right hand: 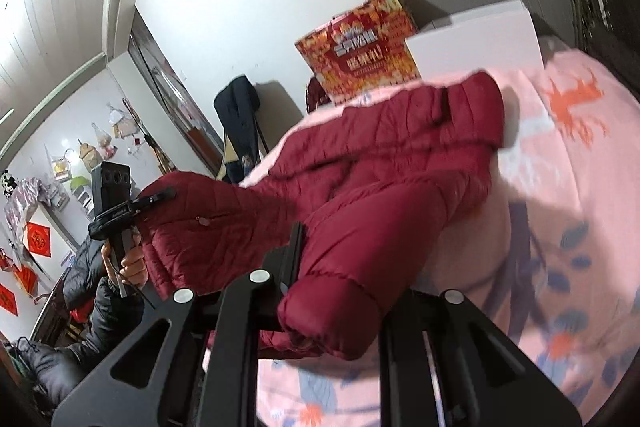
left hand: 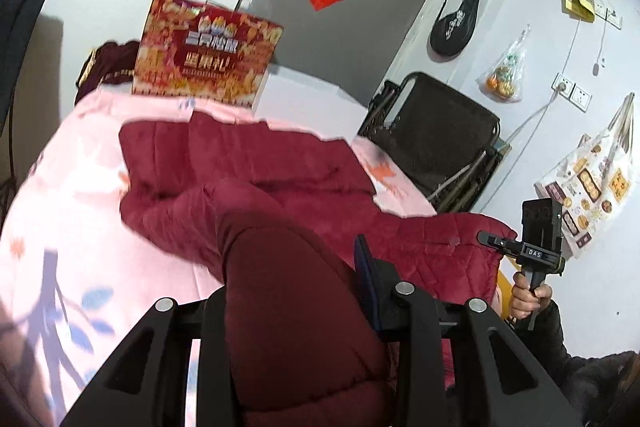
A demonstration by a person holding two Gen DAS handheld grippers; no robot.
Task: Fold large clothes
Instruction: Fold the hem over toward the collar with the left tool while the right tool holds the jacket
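Filling the bottom centre of the left wrist view, a dark red sleeve [left hand: 288,299] of the quilted jacket [left hand: 256,163] is running between the left gripper [left hand: 298,311]'s fingers [left hand: 370,287], which are closing on it. Most of the jacket is lying across the pink floral bed cover [left hand: 60,227] in the middle of the frame. At lower right the right gripper [left hand: 500,241] is pinching the jacket's near edge, held by a hand [left hand: 528,297]. A red gift box [left hand: 204,51] is standing at upper left.

Turning to the right wrist view, a cuffed sleeve end [right hand: 332,311] is bunching between the right gripper's fingers at bottom centre; they are gripping it. At centre left the left gripper is clamping a jacket edge.

Judging from this, a sleeve fold is underway; the next move probably calls for carrying both held parts inward over the body and laying them flat.
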